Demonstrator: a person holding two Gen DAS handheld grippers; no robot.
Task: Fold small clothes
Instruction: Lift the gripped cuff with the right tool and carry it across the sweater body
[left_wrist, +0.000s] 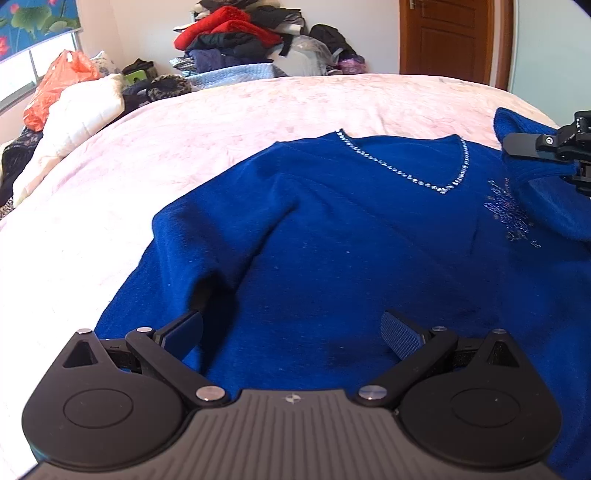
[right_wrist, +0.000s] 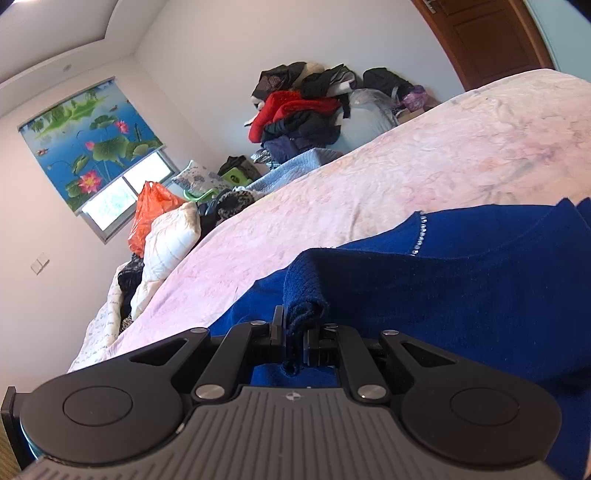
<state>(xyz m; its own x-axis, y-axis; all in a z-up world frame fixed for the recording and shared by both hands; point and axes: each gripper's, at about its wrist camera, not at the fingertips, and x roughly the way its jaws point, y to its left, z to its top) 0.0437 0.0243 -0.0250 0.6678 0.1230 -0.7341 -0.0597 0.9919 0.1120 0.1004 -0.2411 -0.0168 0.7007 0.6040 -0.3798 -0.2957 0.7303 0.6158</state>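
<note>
A royal-blue sweater (left_wrist: 351, 240) with a rhinestone V-neck lies front up on the pink bedspread (left_wrist: 221, 122). Its left sleeve is folded in over the body. My left gripper (left_wrist: 291, 332) hovers open just above the sweater's lower part, nothing between its fingers. At the far right of the left wrist view my right gripper (left_wrist: 517, 146) holds the other sleeve (left_wrist: 532, 173) lifted over the chest. In the right wrist view that gripper (right_wrist: 293, 332) is shut on the sleeve's ribbed cuff (right_wrist: 303, 291), with the sweater (right_wrist: 461, 280) below.
A heap of clothes (left_wrist: 236, 37) is piled against the far wall beyond the bed. An orange plastic bag (left_wrist: 55, 85) and a white quilt (left_wrist: 81, 110) lie by the window at the left. A wooden door (left_wrist: 447, 37) stands at the back right.
</note>
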